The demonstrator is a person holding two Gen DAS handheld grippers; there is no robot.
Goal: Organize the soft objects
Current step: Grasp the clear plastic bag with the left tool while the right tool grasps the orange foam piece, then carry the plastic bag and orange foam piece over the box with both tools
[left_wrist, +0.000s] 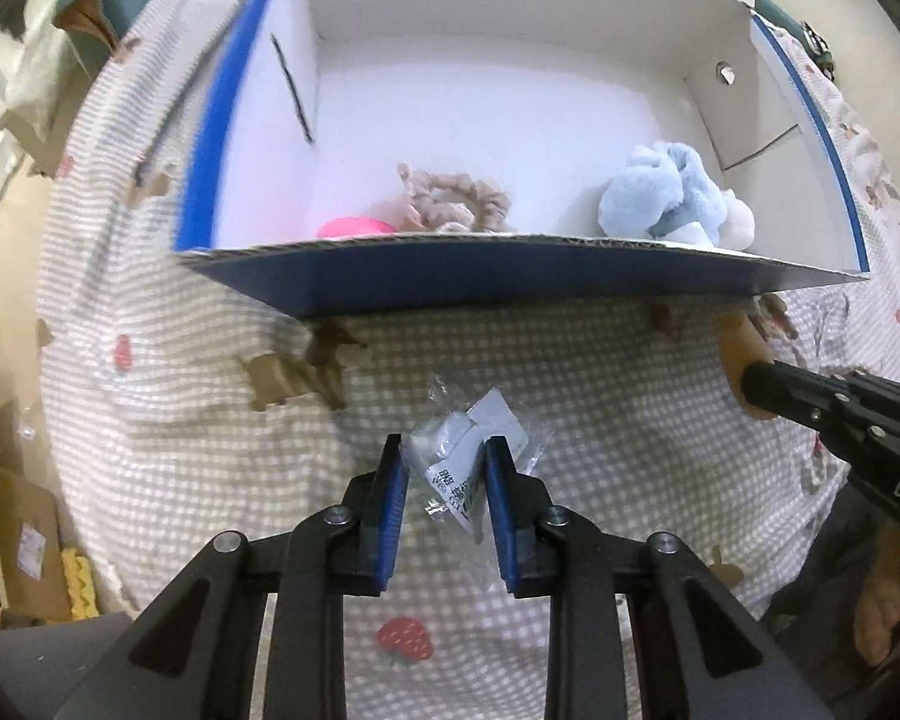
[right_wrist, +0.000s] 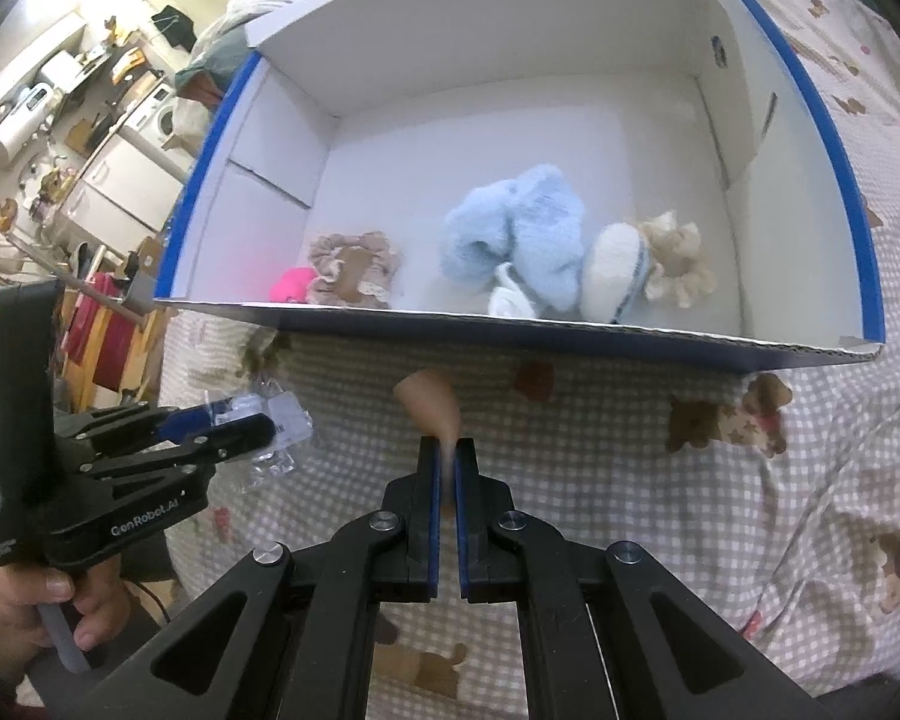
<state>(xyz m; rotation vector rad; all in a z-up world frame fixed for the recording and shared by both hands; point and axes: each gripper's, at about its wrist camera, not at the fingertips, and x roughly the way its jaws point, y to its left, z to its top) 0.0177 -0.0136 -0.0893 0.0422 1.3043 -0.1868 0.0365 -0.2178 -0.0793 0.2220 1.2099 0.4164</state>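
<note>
Your left gripper point(left_wrist: 444, 456) has its blue pads pressed on a clear plastic packet point(left_wrist: 471, 462) with a white label, the jaws narrow around it, above the gingham bedspread point(left_wrist: 600, 420). Your right gripper point(right_wrist: 448, 447) sits beside it with jaws nearly together, pinching a thin tan soft piece point(right_wrist: 429, 399) whose rounded end sticks out past the fingertips. Just beyond both stands the blue-sided cardboard box point(right_wrist: 510, 330), open at the top, white inside. Along its near wall lie a pink item point(right_wrist: 291, 285), a beige scrunchie point(right_wrist: 354, 267), a light blue plush point(right_wrist: 519, 240), and a cream scrunchie point(right_wrist: 678, 264) against a white, blue-striped fuzzy piece point(right_wrist: 612, 270).
</note>
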